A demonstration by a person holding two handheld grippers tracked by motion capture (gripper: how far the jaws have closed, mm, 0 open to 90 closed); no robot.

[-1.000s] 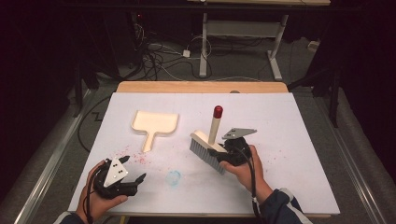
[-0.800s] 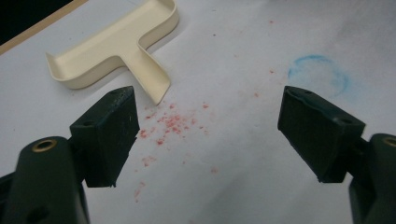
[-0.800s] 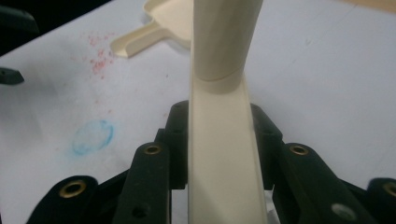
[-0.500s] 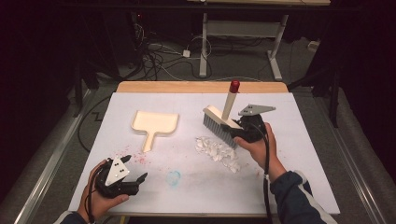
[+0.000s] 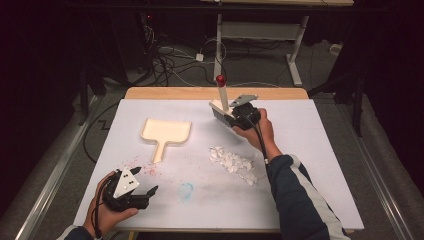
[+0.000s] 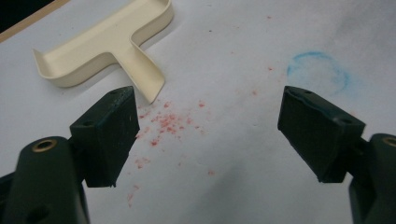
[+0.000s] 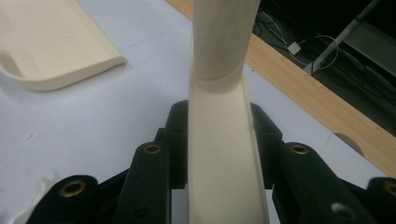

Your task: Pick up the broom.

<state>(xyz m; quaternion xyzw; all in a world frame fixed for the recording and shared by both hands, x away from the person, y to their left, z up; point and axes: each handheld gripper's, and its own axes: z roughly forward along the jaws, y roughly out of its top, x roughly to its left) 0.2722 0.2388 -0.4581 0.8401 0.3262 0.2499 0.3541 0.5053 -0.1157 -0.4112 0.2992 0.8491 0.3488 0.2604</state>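
Brush (image 5: 220, 106) moved away, clamped by right gripper (image 5: 243, 118) | left gripper (image 5: 131, 190) released | one dustpan (image 5: 166, 133)

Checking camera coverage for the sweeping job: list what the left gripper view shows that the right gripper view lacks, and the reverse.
Left gripper view: the left tool with its jaws wide open and nothing between them, red specks on the table, and a faint blue ring mark.
Right gripper view: the right tool shut on the cream brush handle, the table's wooden edge strip, and cables on the floor beyond it.
Both: the cream dustpan and the white table surface.
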